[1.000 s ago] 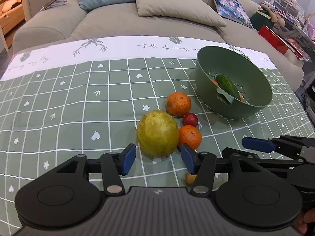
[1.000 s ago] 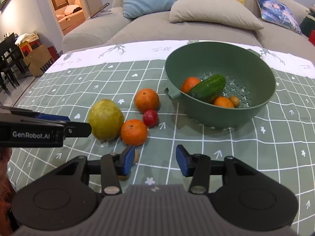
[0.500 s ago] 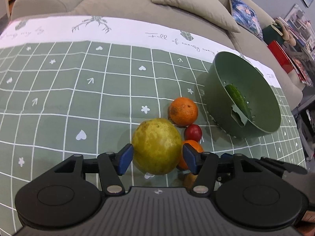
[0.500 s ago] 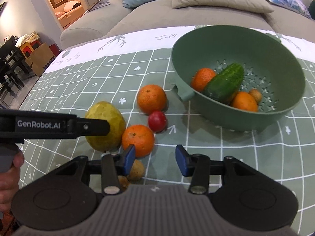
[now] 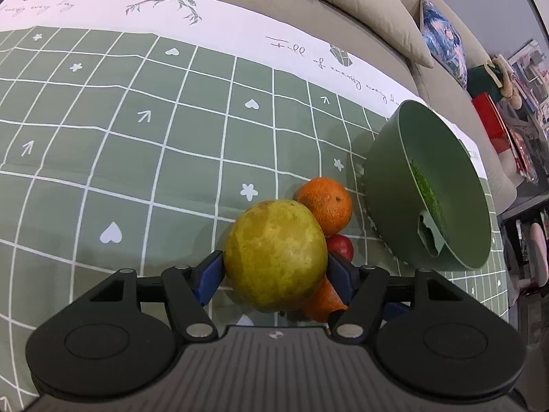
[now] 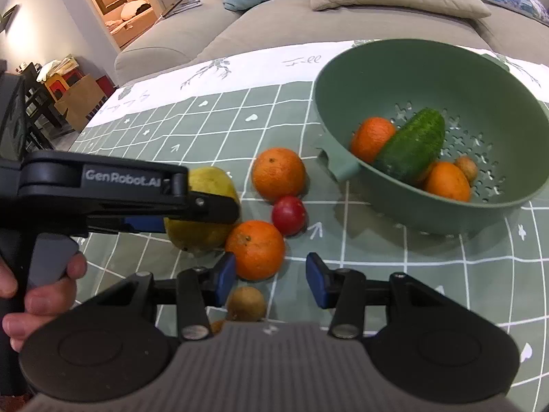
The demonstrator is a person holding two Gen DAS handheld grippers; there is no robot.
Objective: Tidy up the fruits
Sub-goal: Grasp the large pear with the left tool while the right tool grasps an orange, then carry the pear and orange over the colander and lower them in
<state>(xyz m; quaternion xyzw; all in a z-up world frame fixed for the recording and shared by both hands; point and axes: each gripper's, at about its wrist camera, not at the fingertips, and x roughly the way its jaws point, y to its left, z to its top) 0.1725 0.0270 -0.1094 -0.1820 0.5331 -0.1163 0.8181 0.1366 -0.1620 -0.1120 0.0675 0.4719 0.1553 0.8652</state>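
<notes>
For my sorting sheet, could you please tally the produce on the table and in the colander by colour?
Orange: 4, two on the cloth, two in the colander
Yellow-green: 1
Red: 1
Dark green: 1
Brown: 2 for certain; a third may be hidden under the right hand-held gripper.
Total: 9

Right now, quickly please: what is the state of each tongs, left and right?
Left tongs: open, just been widening; the yellow-green fruit sits between them, apparently not gripped yet.
Right tongs: open, holding nothing.
</notes>
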